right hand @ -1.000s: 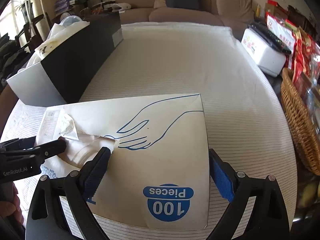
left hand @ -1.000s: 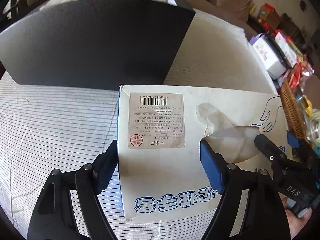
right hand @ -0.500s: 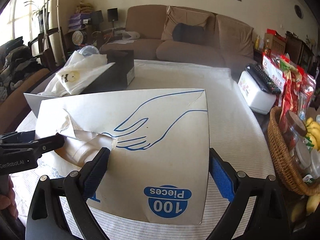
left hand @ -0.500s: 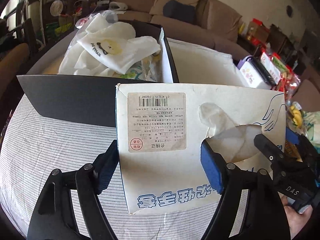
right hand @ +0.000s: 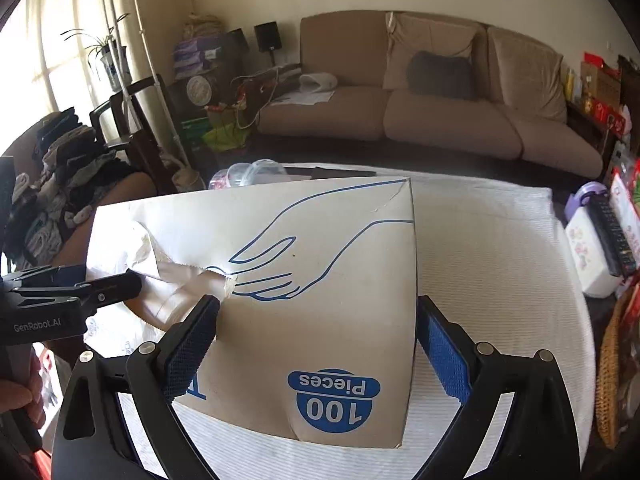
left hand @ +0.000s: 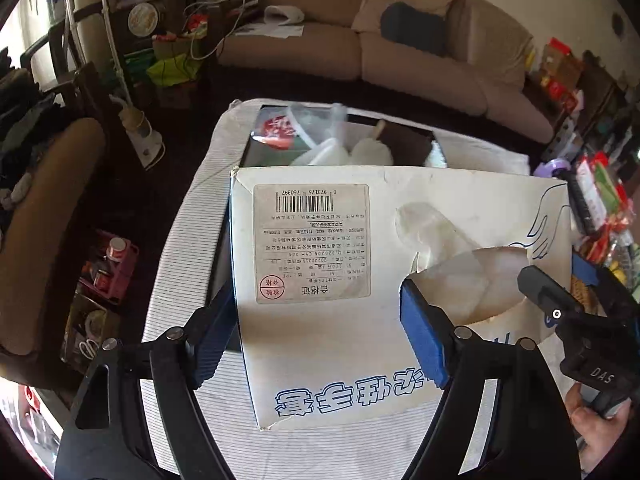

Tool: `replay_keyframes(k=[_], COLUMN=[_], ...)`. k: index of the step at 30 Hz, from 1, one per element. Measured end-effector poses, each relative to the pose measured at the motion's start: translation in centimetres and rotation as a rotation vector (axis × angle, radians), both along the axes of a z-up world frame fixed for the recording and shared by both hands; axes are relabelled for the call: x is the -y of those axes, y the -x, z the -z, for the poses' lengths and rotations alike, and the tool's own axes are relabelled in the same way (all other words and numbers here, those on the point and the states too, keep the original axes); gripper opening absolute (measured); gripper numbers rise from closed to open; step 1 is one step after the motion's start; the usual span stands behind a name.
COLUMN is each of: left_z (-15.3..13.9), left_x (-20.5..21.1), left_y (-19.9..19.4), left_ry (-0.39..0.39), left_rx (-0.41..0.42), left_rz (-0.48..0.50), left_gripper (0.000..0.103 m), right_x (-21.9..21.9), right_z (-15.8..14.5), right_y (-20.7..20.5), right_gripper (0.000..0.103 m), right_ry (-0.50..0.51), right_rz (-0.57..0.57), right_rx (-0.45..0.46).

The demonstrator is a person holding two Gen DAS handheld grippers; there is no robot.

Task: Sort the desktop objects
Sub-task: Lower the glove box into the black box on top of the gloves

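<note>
Glove box (left hand: 360, 300), white with blue print and a torn top opening, is held raised above the striped bench (left hand: 180, 272), the left gripper (left hand: 320, 336) and right gripper (right hand: 316, 344) each clamping it between their blue-padded jaws, the black storage box (left hand: 404, 146) behind it.

Brown sofa (right hand: 432, 112), wicker basket (right hand: 608, 380), striped tablecloth (left hand: 188, 248), remote control (right hand: 612, 236)

The white cardboard glove box (left hand: 360, 280), held between both grippers, has risen from the striped counter (left hand: 180, 248). The open black box of plastic bags (left hand: 344, 140), before level with the left gripper (left hand: 316, 332), now lies below, beyond it.
</note>
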State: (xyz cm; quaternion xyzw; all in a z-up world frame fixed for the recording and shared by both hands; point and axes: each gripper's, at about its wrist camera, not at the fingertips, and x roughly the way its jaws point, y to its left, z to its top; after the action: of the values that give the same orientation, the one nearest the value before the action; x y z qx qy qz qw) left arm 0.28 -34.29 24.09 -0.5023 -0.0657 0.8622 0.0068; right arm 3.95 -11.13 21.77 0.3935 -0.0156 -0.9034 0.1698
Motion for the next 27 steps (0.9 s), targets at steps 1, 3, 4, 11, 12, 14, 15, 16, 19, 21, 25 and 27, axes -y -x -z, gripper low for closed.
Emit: replay_keyframes(k=[1, 3, 4, 11, 12, 14, 15, 16, 19, 21, 25, 27], left_z=[0.7, 3.3, 4.9, 9.3, 9.3, 9.4, 9.4, 9.5, 9.6, 9.4, 9.3, 8.6], left_x=[1.0, 2.7, 3.3, 1.7, 1.6, 1.5, 1.5, 1.5, 0.8, 1.2, 3.1, 4.3], left_y=[1.5, 4.2, 5.3, 7.8, 7.9, 8.4, 8.6, 8.7, 8.8, 8.7, 8.1, 7.5], left_ry=[0.005, 0.01, 0.019, 0.148, 0.147, 0.13, 0.121, 0.116, 0.134, 0.094, -0.011, -0.034], left_rx=[0.038, 0.149, 0.202, 0.255, 0.244, 0.217, 0.21, 0.213, 0.241, 0.265, 0.315, 0.296], left_rz=[0.002, 0.009, 0.013, 0.065, 0.055, 0.044, 0.045, 0.044, 0.072, 0.089, 0.123, 0.102], left_gripper=[0.076, 0.076, 0.076, 0.085, 0.086, 0.088, 0.088, 0.089, 0.09, 0.089, 0.089, 0.089], right_x=[0.8, 2.6, 3.2, 3.4, 3.5, 3.5, 3.6, 3.6, 3.9, 3.7, 3.2, 2.5], right_z=[0.7, 2.8, 4.0, 10.2, 10.2, 10.0, 9.9, 9.7, 9.0, 8.4, 5.9, 4.2], right_y=[1.2, 3.3, 3.9, 6.4, 6.5, 6.9, 7.3, 7.5, 8.1, 8.1, 7.0, 6.7], right_gripper=[0.098, 0.097, 0.097, 0.088, 0.088, 0.088, 0.088, 0.088, 0.087, 0.088, 0.089, 0.089], right_ry=[0.01, 0.004, -0.002, 0.022, 0.017, 0.016, 0.012, 0.012, -0.02, -0.021, -0.076, -0.069], right_rz=[0.0, 0.001, 0.002, 0.0, 0.003, 0.014, 0.016, 0.018, 0.014, 0.008, -0.044, -0.05], right_rx=[0.029, 0.104, 0.142, 0.34, 0.342, 0.331, 0.329, 0.336, 0.367, 0.389, 0.363, 0.326])
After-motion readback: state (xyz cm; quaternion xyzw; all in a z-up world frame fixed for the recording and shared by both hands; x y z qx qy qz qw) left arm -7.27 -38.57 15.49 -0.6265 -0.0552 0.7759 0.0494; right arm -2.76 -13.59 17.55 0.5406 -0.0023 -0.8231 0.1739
